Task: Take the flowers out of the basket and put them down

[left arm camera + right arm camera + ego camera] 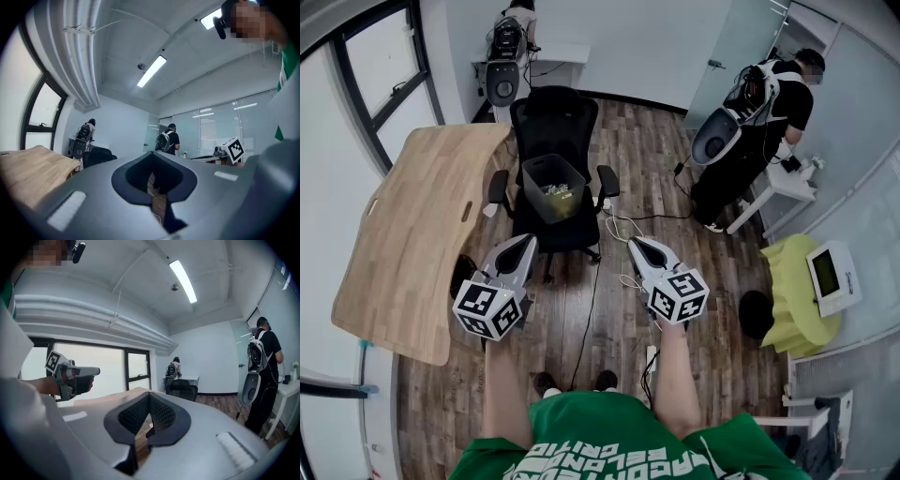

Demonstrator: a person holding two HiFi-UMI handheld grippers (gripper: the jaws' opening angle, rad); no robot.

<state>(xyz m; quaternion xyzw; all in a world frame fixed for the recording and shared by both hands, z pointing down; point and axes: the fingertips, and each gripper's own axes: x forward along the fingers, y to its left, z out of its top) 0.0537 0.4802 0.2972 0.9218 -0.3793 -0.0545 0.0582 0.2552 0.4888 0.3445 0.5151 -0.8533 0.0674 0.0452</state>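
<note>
A grey basket (534, 187) stands on the seat of a black office chair (555, 127), with yellow-green flowers (558, 192) inside it. My left gripper (525, 244) is held up over the floor, short of the chair and to its left. It is shut and holds nothing. My right gripper (637, 247) hangs to the right of the chair, also shut and empty. Each gripper view looks level across the room; the basket does not show in either. In the left gripper view the jaws (152, 199) meet, and likewise in the right gripper view (139, 430).
A wooden table (422, 234) lies to the left. Cables (623, 230) trail on the wood floor beside the chair. A person (764, 112) stands at a white desk on the right, another (514, 28) at the back. A yellow covered stand (797, 295) is at right.
</note>
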